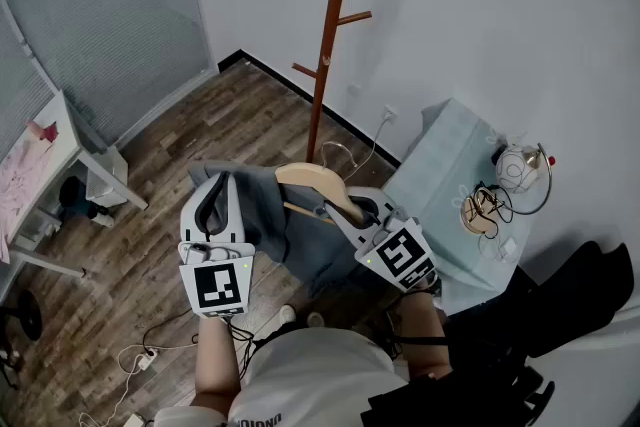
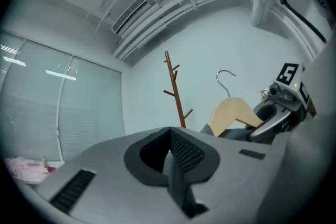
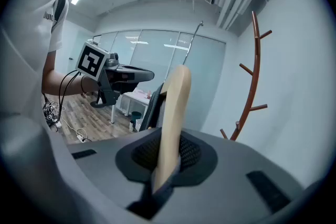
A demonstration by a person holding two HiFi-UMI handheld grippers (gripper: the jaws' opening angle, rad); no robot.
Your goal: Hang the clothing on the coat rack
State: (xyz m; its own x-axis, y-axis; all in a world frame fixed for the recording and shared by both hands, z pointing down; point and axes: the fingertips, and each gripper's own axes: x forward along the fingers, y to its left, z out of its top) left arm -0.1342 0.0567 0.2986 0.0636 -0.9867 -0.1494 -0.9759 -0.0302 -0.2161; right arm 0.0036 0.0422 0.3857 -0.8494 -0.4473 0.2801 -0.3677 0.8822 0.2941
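A brown wooden coat rack (image 1: pixel 330 35) stands by the white wall, its pegs bare; it also shows in the left gripper view (image 2: pixel 175 92) and the right gripper view (image 3: pixel 253 76). My right gripper (image 1: pixel 350 205) (image 3: pixel 168 157) is shut on one arm of a pale wooden hanger (image 1: pixel 315 180) (image 3: pixel 173 113) with a metal hook (image 1: pixel 340 150). A grey garment (image 1: pixel 285 225) drapes from the hanger, below and short of the rack. My left gripper (image 1: pixel 215 183) (image 2: pixel 170 160) is shut on a fold of that garment at its left edge. From the left gripper, the hanger (image 2: pixel 231 113) appears on the right.
A light blue table (image 1: pixel 440 185) with cables and a white device stands to the right of the rack. A white desk (image 1: pixel 60 145) with pink cloth is at the left. Dark clothing (image 1: pixel 560 315) lies at the lower right. Cables and a power strip (image 1: pixel 145 355) lie on the wood floor.
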